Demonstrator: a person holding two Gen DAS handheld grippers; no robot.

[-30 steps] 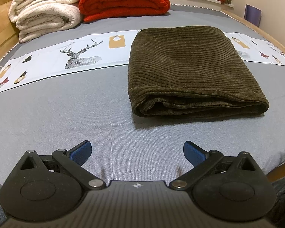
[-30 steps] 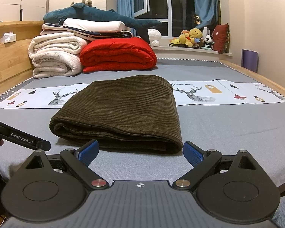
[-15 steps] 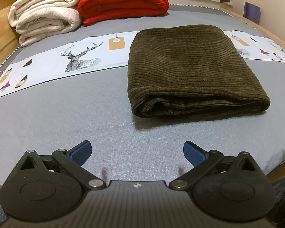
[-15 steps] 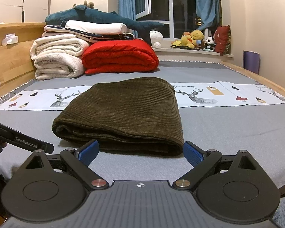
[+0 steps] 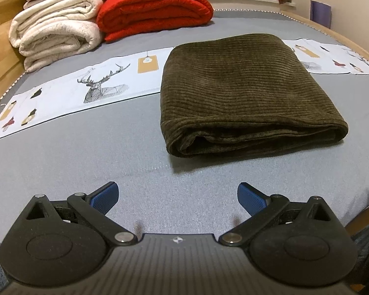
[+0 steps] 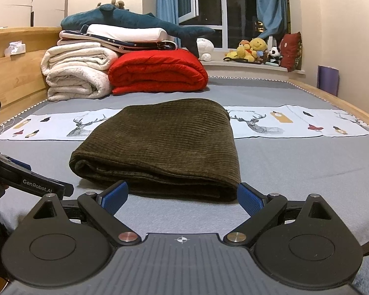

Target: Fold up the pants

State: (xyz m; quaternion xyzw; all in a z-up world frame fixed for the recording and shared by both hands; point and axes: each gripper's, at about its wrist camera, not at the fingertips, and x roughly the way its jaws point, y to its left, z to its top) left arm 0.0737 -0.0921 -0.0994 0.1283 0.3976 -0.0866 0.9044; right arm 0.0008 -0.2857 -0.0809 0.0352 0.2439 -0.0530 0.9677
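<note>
- Left wrist view: the left tool (image 5: 177, 196) hangs empty with its jaws spread wide over bare grey bed (image 5: 73, 147), holding nothing. From it, the pants (image 5: 246, 93) lie at about one o'clock, well apart from the blue pads.
- The pants are already a compact dark corduroy bundle, layered edges facing the cameras and the rounded fold at the far side, lying partly over the printed deer strip (image 5: 98, 86).
- Judgement: the folding looks finished or nearly so. The careful move now is to leave the stack alone, or at most press the top layer flat so the near edges sit square, without dragging the bundle.
- Open room: plain sheet stretches from nine to eleven o'clock of the pants. The white blankets (image 5: 54, 32) and red quilt (image 5: 155, 9) sit far off at eleven to twelve o'clock.
- Right wrist view: the right tool (image 6: 182, 198) is also open and empty, its pads just short of the near edge of the pants (image 6: 164, 142), which fills the gap at twelve o'clock.
- The bed's wooden edge (image 6: 351, 108) runs along three o'clock, with clear sheet between it and the pants, so pulling straight back looks unobstructed.
</note>
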